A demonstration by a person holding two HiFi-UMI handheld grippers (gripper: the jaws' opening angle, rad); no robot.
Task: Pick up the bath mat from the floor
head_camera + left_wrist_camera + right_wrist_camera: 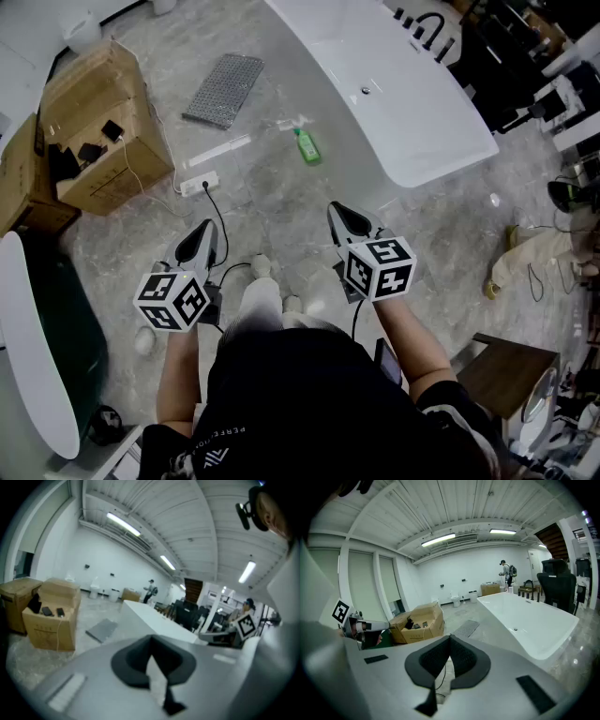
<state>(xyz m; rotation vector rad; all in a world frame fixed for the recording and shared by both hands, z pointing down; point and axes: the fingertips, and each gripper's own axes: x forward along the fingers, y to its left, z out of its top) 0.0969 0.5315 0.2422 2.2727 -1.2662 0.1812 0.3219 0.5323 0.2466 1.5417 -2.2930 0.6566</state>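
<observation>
The bath mat (pixel 225 89) is a grey, studded rectangle lying flat on the marble floor, far ahead and left of the white bathtub (pixel 412 94). It also shows in the left gripper view as a grey mat (pixel 102 630) and in the right gripper view as a grey mat (pixel 466 628). My left gripper (pixel 200 242) and right gripper (pixel 343 218) are held at waist height, well short of the mat. In both gripper views the dark pads meet at their tips, left gripper (pixel 151 640) and right gripper (pixel 450 638), with nothing between them.
Open cardboard boxes (pixel 103 127) stand to the left of the mat. A green bottle (pixel 307 147) and a white power strip (pixel 199 183) with its cable lie on the floor between me and the mat. A dark green tub (pixel 47 347) is at my left, a wooden stool (pixel 506 370) at my right.
</observation>
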